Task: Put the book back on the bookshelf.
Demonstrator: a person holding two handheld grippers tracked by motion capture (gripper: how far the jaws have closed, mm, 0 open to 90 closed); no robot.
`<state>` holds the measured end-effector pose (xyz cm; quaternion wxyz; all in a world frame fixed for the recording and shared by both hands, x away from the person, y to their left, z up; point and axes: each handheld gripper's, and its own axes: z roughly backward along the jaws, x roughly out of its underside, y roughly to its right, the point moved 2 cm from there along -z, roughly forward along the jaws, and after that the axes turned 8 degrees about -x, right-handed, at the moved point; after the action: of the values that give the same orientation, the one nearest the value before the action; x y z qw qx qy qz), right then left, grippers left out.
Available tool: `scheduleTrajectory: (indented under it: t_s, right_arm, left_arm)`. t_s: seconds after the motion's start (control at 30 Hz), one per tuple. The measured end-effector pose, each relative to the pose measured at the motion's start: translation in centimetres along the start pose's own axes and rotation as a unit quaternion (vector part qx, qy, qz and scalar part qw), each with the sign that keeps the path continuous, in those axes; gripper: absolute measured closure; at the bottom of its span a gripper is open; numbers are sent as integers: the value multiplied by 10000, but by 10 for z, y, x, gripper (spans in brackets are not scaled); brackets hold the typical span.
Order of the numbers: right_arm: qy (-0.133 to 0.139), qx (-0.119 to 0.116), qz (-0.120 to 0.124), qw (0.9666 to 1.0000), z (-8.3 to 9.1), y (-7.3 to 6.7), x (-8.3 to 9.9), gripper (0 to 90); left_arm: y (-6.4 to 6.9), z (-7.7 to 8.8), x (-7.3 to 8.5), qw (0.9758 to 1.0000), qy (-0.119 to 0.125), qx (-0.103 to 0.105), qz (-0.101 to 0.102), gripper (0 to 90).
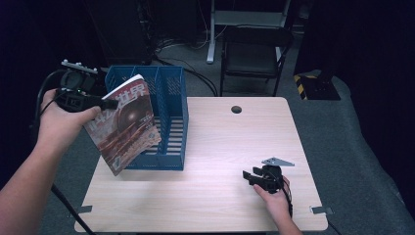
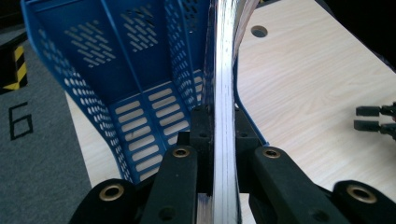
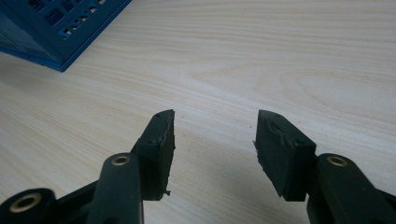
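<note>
One magazine (image 1: 125, 126) hangs pinched at its upper left edge in the left gripper (image 1: 108, 104), held in the air against the blue file rack's (image 1: 169, 117) left front. Its long axis slants down and rightward, cover facing the camera; the cover text is too small to read. At right, the right gripper (image 1: 249, 177) rests near the wooden table (image 1: 220, 147), jaws apart around nothing.

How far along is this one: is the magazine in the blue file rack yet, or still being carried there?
Done: the left gripper is shut on the magazine, lifted clear of the table. In hand: the magazine hangs tilted at the open front of the blue file rack, its edge lined up near a divider in the left gripper view. Left: sliding it into a compartment and letting go. The right gripper waits open over the table, holding nothing.
</note>
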<state>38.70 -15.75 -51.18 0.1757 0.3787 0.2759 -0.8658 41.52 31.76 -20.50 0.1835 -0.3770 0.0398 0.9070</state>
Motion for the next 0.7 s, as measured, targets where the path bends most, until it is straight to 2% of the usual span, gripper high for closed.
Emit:
scheduleTrajectory:
  t_s: [0.07,0.33,0.5,0.53,0.7]
  right_arm:
    - [-16,1,-4,10000,0,0,0,472]
    - [-32,-4,-4,10000,-1,0,0,472]
    - [-32,-9,-14,10000,0,0,0,471]
    - [-31,-12,-16,10000,0,0,1,471]
    - [-34,-14,-14,10000,0,0,1,471]
  left_arm:
    - [-3,-1,0,9998,-17,-93,177,836]
    - [-9,-7,-8,9982,-1,-258,550,836]
    - [-12,-10,-13,9973,-77,-253,688,836]
    - [-13,-12,-14,9969,-15,-296,726,836]
    - [-14,-18,-20,9962,-33,-404,767,836]
